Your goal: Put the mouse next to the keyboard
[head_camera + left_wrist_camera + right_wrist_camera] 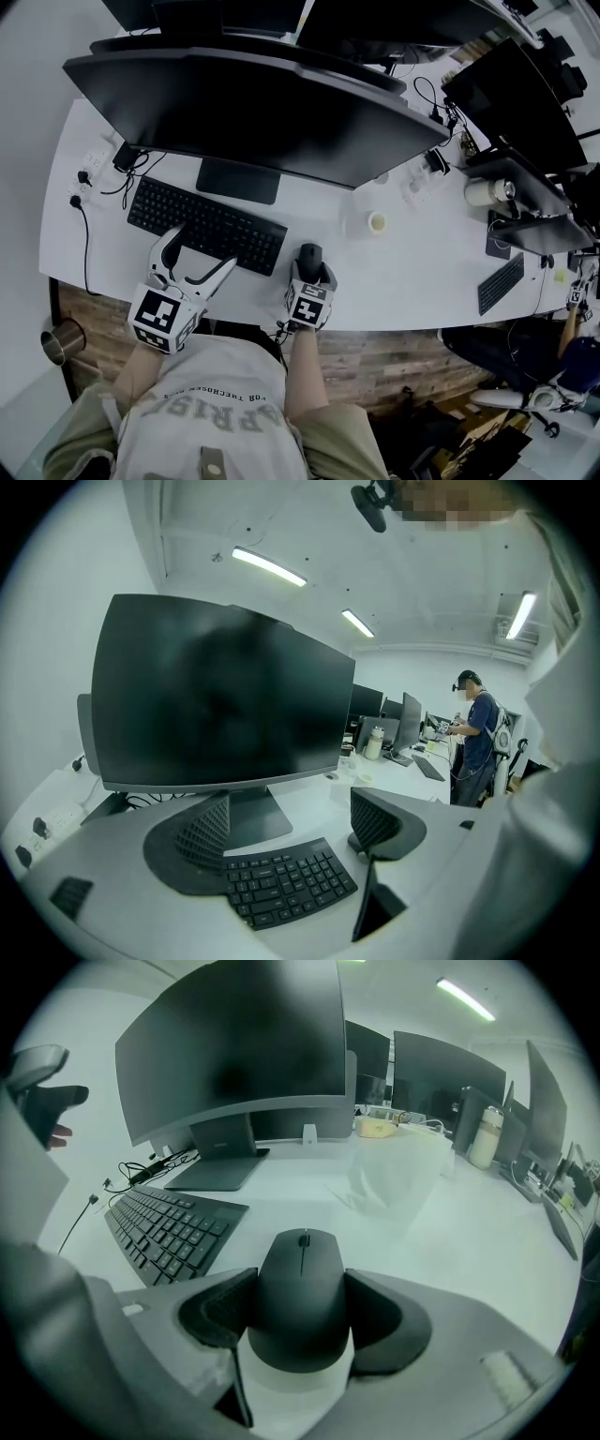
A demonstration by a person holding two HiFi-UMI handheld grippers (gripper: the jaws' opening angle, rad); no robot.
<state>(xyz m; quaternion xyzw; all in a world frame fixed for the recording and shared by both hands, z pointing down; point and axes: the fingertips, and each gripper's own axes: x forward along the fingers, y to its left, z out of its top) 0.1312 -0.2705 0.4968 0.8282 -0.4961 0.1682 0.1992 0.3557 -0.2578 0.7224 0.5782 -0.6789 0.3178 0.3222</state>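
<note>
A black mouse sits on the white desk, a short gap right of the black keyboard's right end. My right gripper is shut on it, a pad pressed against each of its sides. My left gripper hangs open over the keyboard's near edge with nothing between its fingers.
A large dark monitor on a stand rises behind the keyboard. A small tape roll and a clear plastic bag lie beyond the mouse. A second keyboard lies far right. A person stands further along the desk.
</note>
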